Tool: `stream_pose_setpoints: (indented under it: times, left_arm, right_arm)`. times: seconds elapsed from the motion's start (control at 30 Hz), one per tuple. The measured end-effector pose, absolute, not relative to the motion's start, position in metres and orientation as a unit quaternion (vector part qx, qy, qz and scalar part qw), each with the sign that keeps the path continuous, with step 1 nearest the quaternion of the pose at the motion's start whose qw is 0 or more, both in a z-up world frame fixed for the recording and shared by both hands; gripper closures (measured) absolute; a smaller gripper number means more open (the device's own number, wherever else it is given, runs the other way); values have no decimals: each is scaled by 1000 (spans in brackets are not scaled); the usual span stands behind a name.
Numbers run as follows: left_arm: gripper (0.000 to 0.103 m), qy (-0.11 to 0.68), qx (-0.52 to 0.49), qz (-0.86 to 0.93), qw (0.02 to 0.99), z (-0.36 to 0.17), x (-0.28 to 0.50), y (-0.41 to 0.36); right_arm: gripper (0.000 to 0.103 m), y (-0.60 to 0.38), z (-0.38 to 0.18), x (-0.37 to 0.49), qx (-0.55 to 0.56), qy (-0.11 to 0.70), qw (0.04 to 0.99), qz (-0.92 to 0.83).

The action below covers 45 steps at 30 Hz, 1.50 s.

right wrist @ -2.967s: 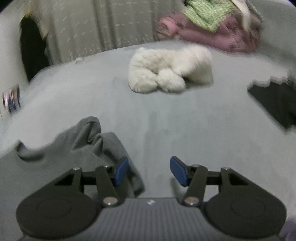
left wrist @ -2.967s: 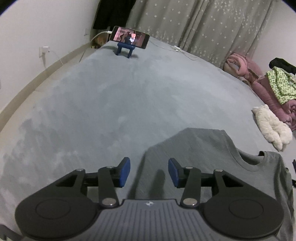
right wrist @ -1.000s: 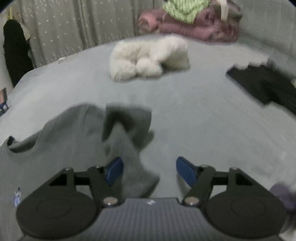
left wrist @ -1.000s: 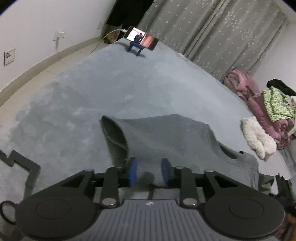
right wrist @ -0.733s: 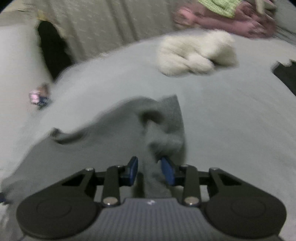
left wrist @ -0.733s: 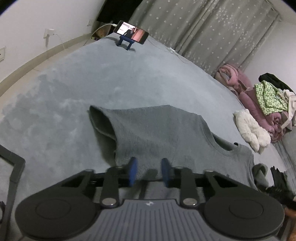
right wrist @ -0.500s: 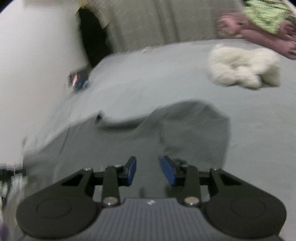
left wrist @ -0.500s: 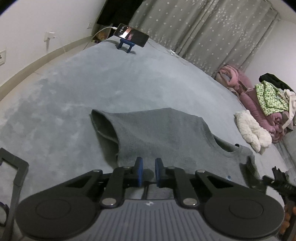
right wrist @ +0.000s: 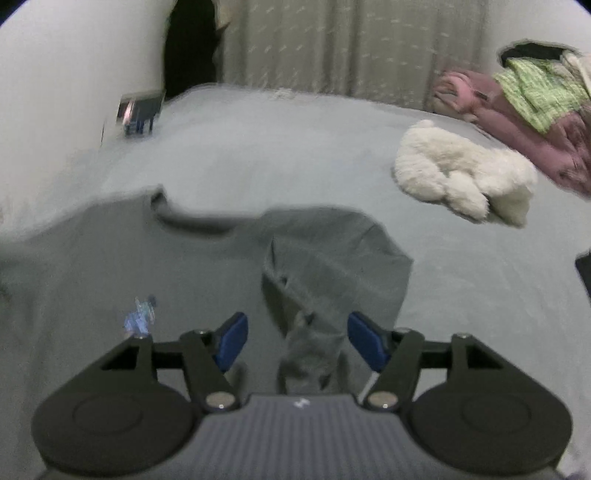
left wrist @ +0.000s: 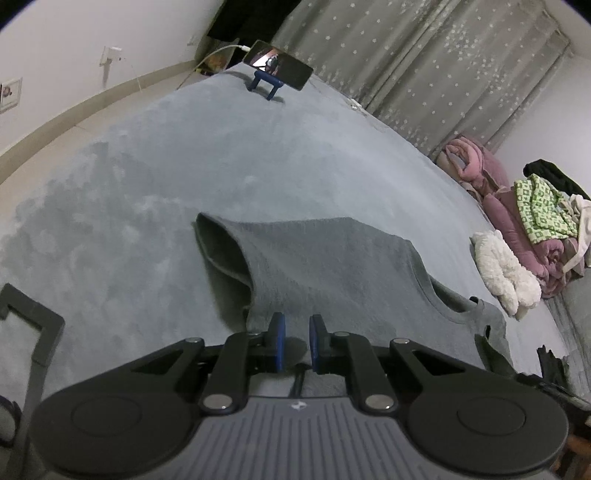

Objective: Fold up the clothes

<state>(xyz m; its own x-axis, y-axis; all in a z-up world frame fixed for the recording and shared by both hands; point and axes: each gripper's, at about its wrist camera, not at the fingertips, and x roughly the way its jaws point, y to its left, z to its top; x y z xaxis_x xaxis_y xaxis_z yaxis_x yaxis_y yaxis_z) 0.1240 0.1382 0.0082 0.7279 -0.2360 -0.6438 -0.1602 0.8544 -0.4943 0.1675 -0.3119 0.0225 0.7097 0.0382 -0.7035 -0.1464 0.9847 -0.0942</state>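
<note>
a wide grey-blue carpeted floor [left wrist: 229, 155] is seen, bounded on the left by a white wall [left wrist: 74, 33] with a socket [left wrist: 110, 55]. star-patterned grey curtains [left wrist: 424, 62] are hung along the far edge, beside a dark opening [right wrist: 188, 44]. the room is dimly lit.

Grey T-shirt [left wrist: 332, 266], seemingly blue-printed

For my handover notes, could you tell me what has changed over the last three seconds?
The left gripper closed on the grey T-shirt near its left sleeve. The right gripper pinched the right sleeve, carried it inward over the shirt, then opened. The white fluffy garment and phone stayed put.
</note>
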Motion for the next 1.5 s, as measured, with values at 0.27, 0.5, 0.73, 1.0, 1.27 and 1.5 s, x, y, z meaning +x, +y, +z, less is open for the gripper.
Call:
stream_pose_setpoints:
  times: [0.27, 0.5, 0.73, 1.0, 1.27, 1.5]
  left_arm:
    - [99, 365, -251, -22, 896, 5, 125, 138]
    - [103, 363, -251, -18, 897, 6, 122, 139]
    - [103, 365, -283, -14, 887, 8, 121, 153]
    - [85, 374, -322, -33, 869, 11, 116, 158]
    - [67, 400, -295, -20, 867, -12, 123, 146]
    - [98, 371, -264, -16, 890, -10, 122, 151]
  right_arm:
    - [94, -372, 30, 150, 38, 319, 932, -168]
    - [94, -399, 5, 153, 79, 343, 892, -282]
    - [57, -376, 7, 145, 43, 336, 898, -280]
    - [44, -311, 50, 120, -2, 327, 939, -106]
    - [43, -181, 44, 48, -41, 363, 911, 190]
    - [43, -103, 42, -25, -61, 352, 869, 342]
